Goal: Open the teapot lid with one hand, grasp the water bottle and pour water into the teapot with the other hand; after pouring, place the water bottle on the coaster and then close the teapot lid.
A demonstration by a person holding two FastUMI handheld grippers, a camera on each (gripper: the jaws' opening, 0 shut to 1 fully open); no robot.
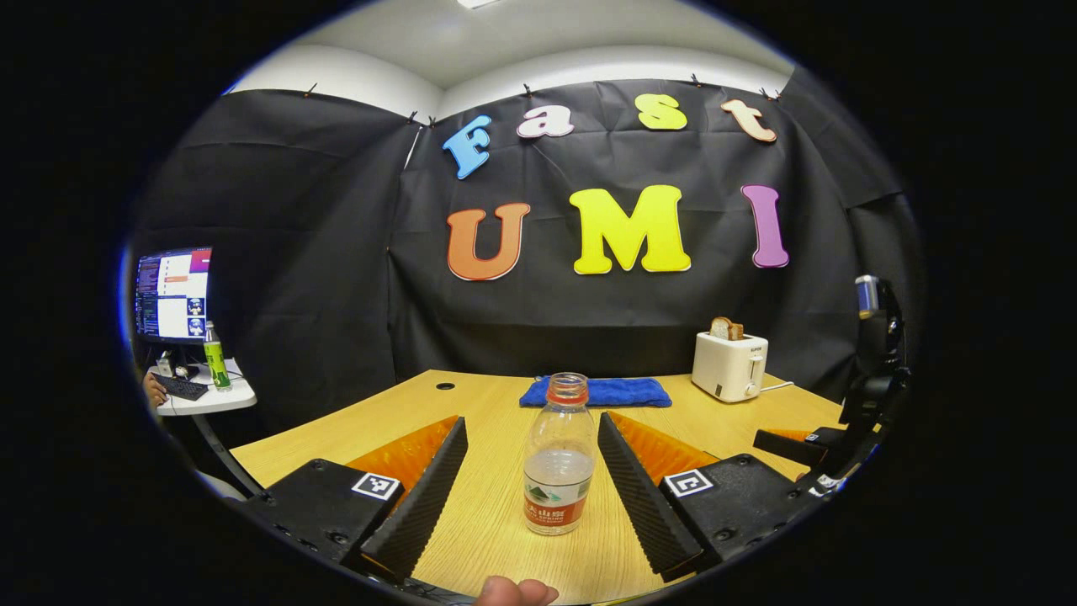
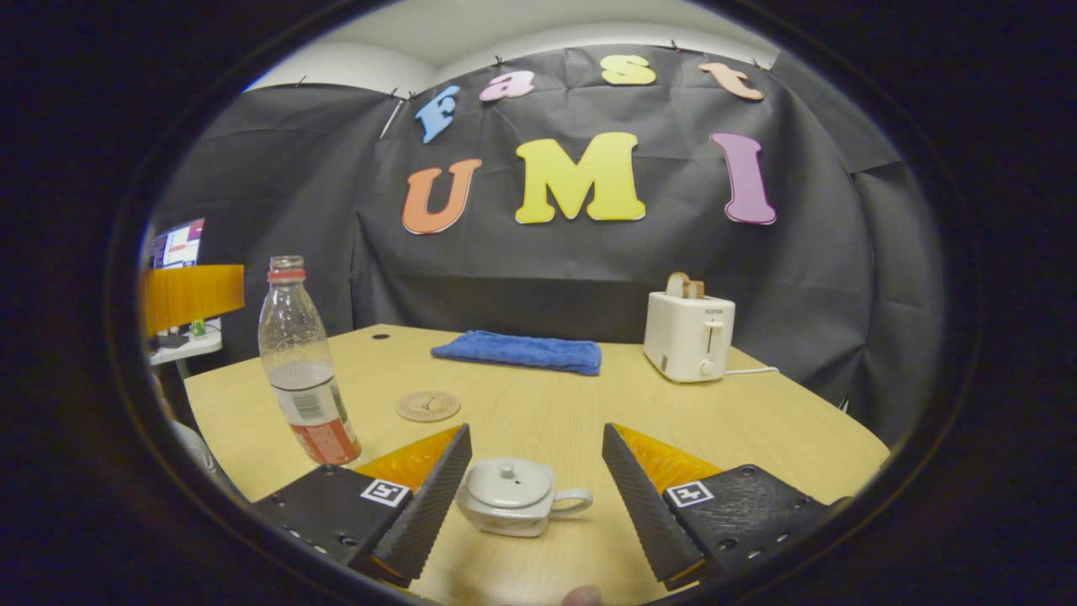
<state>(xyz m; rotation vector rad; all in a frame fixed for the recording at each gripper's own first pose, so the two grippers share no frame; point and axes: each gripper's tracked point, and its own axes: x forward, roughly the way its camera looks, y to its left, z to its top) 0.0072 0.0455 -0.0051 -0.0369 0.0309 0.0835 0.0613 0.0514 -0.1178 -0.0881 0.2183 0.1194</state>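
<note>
In the left gripper view, the left gripper (image 1: 530, 492) stands wide, its ribbed fingers flanking the clear plastic water bottle (image 1: 557, 459) without touching. In the right gripper view, the right gripper (image 2: 532, 497) is wide around the squat grey ceramic teapot (image 2: 513, 497), lid on. The round wooden coaster (image 2: 428, 406) lies at eleven o'clock, the blue terry towel (image 2: 519, 350) at twelve beyond.

Clear water bottle (image 2: 300, 370) with red-and-white label, grey teapot (image 2: 510, 497), blue towel (image 2: 517, 350), white toaster (image 2: 688, 337), pale wood table (image 2: 757, 421).

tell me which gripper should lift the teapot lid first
Right: its open jaws straddle the teapot, lid still on. The left gripper is lined up on the water bottle instead.
</note>
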